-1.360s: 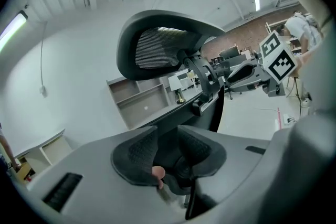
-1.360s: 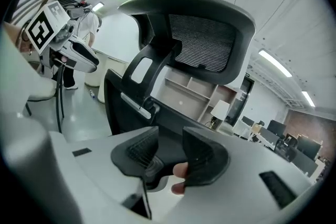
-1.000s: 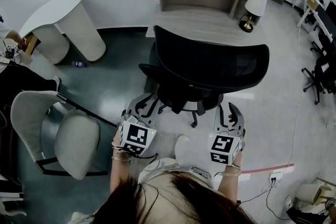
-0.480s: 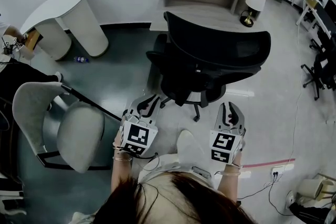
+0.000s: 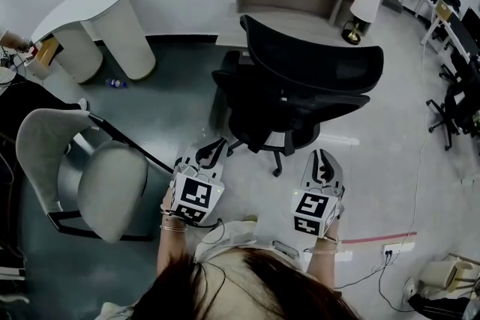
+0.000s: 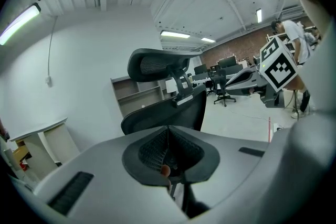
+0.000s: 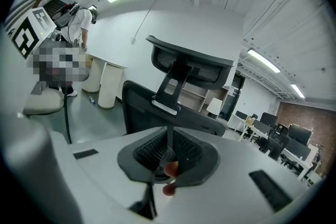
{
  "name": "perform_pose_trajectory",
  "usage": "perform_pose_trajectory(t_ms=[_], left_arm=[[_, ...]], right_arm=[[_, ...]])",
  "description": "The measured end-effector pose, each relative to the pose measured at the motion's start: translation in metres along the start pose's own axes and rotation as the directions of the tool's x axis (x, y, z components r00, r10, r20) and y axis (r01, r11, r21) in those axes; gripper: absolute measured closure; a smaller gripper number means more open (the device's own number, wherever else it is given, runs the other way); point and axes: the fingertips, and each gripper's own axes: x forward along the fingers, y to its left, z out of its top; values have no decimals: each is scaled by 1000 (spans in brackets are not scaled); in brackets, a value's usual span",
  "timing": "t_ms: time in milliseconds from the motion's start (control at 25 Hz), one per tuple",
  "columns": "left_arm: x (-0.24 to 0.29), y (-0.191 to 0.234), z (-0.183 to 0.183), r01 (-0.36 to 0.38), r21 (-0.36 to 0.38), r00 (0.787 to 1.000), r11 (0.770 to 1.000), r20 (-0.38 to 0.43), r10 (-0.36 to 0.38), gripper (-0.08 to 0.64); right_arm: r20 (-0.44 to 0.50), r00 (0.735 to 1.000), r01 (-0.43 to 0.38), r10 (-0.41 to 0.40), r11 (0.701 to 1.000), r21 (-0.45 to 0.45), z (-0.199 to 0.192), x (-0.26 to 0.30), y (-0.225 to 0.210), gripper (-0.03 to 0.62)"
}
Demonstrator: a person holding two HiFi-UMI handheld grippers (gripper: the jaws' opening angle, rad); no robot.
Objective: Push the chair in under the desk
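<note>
**A:** Where is the black mesh office chair (image 5: 311, 75) for us?

**B:** Straight ahead of both sets of fingers and clear of them. Its backrest is towards us and its seat faces the worktop (image 5: 307, 25). The front of the seat seems to be at the worktop's near edge. We cannot tell how far under it reaches, because the backrest hides that.

**A:** And our fingers?

**B:** The left gripper (image 5: 212, 148) has just been closing its fingers. They are now clenched tip to tip with nothing between them. The right gripper (image 5: 322, 157) is the same: just closing, its fingers met and empty. Neither one touches the chair, and bare floor shows between our fingertips and its wheeled base.

**A:** So which step are we in?

**B:** We judge it to be the push itself, with the clenched fingers used as blunt pushers rather than for a grasp. Whether the chair is already far enough in, we cannot settle from here.

**A:** What does the next move call for?

**B:** If it still needs to go in, we bring both clenched tips forward onto the backrest. We set one on each side of its centre spine at a matching height, then press evenly towards the worktop.

**A:** What should we watch for?

**B:** The chair should roll easily, so an uneven press would likely swing it aside. Its armrests may also catch the worktop's edge.
</note>
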Motion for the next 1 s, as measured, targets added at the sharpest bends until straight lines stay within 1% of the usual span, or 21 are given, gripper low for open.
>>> perform_pose_trajectory(t_ms=[120, 200, 360, 560, 800, 1000], left_arm=[[-2, -5, 1, 5, -23, 1000, 1000, -4, -5, 548], [-3, -9, 6, 11, -44, 1000, 999, 9, -11, 548], [-6, -21, 15, 16, -63, 1000, 998, 16, -15, 548], [-8, -49, 25, 35, -98, 999, 995, 14, -34, 548], [-12, -87, 39, 49, -97, 999, 994, 11, -49, 548], [-17, -111, 49, 44, -83, 999, 996, 13, -43, 548]], right_arm=[[14, 1000, -6, 6, 1000, 7, 2, -2, -1, 546], [19, 1000, -10, 10, 1000, 0, 3, -4, -2, 549], [23, 999, -24, 24, 1000, 2, 2, -10, -9, 552], [41, 998, -49, 48, 999, 22, 2, -27, -21, 558], [52, 996, -73, 72, 997, 13, -8, -50, -40, 561], [58, 994, -91, 91, 996, 3, -17, -64, -52, 561]])
